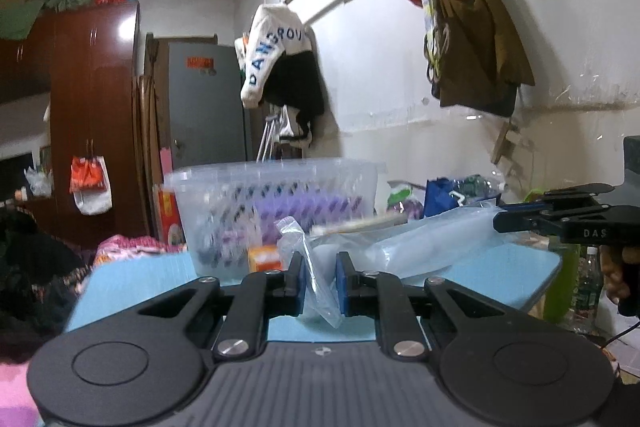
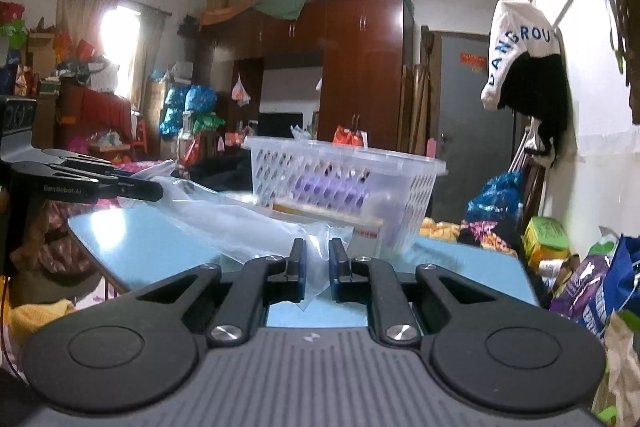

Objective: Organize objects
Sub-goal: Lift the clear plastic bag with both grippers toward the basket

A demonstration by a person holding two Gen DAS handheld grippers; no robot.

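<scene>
Cluttered bedroom, blue table (image 1: 500, 267): the left gripper (image 1: 320, 283) and right gripper (image 2: 318, 267) each pinch an end of a clear plastic bag (image 1: 420, 247) near the front edge, before the basket (image 2: 344, 179). Lift evenly, keeping it taut, lest film slip.

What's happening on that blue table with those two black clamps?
A person holds a gripper in each hand. The left gripper and the right gripper are each shut on the clear plastic bag, one at either end, above the table. A basket stands just behind.
</scene>
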